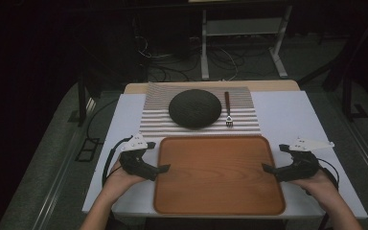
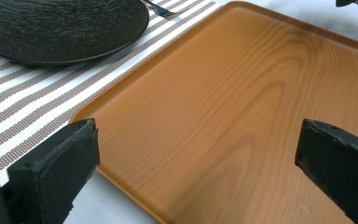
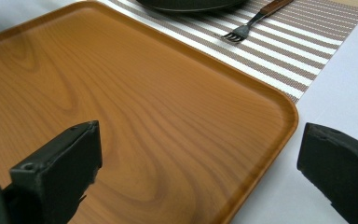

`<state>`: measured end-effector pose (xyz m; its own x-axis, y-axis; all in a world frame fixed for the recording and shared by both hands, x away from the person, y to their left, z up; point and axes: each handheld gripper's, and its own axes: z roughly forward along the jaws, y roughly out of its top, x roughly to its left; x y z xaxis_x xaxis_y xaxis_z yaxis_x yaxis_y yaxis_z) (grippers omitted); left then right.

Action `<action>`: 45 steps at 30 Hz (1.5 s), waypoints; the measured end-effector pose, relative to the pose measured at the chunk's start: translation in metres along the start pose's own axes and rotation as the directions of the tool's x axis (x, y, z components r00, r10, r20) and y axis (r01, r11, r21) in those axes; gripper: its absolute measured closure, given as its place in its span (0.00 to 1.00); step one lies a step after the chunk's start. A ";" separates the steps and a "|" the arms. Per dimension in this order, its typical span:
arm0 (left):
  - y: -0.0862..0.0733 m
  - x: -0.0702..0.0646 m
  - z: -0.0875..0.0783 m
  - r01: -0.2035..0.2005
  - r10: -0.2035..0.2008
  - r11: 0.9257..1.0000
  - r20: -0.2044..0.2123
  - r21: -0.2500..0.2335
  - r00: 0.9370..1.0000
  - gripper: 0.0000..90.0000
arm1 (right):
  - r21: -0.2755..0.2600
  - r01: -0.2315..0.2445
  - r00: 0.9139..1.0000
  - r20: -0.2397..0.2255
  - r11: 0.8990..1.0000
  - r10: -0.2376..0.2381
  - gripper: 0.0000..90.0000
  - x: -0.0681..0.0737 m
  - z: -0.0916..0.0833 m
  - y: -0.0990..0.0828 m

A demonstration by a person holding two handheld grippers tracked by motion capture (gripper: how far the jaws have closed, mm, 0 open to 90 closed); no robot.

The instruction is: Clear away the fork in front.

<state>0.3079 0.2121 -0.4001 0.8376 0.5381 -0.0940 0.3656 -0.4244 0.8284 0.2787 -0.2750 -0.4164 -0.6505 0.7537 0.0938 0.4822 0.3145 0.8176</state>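
Both forearms come in from the bottom of the high view. The left hand point(image 1: 120, 178) holds the left tool point(image 1: 165, 167), which points inward to the right, with its jaws wide apart and nothing between them. The right hand point(image 1: 318, 184) holds the right tool point(image 1: 266, 168), which points inward to the left, its jaws also wide apart.

Tray point(image 1: 219, 177): rectangular, rounded corners, low raised rim, orange-brown wood grain with broad swirling figure; nothing lies on it. It lies flat on the white table point(image 1: 287, 115), at the near middle, its long side across the table and its near edge close to the table's front edge. Its far edge sits just beside the near edge of the striped mat point(image 1: 153, 120), on which stand a dark round plate point(image 1: 194, 108) and a fork point(image 1: 228, 110).
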 end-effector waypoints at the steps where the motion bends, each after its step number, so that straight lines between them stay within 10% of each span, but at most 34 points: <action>1: 0.000 0.000 0.000 -0.001 0.001 1.000 0.002 0.002 1.000 0.00 | 0.001 0.000 1.000 0.001 1.000 0.000 0.00 0.000 0.000 0.000; 45: -0.004 0.003 0.012 -0.017 0.017 1.000 0.008 0.006 1.000 0.00 | 0.041 -0.041 0.999 0.022 0.998 0.040 0.00 -0.014 0.030 0.025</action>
<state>0.3134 0.2067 -0.4106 0.8469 0.5249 -0.0849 0.3541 -0.4376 0.8265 0.3171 -0.2604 -0.4140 -0.6176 0.7781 0.1142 0.5324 0.3068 0.7890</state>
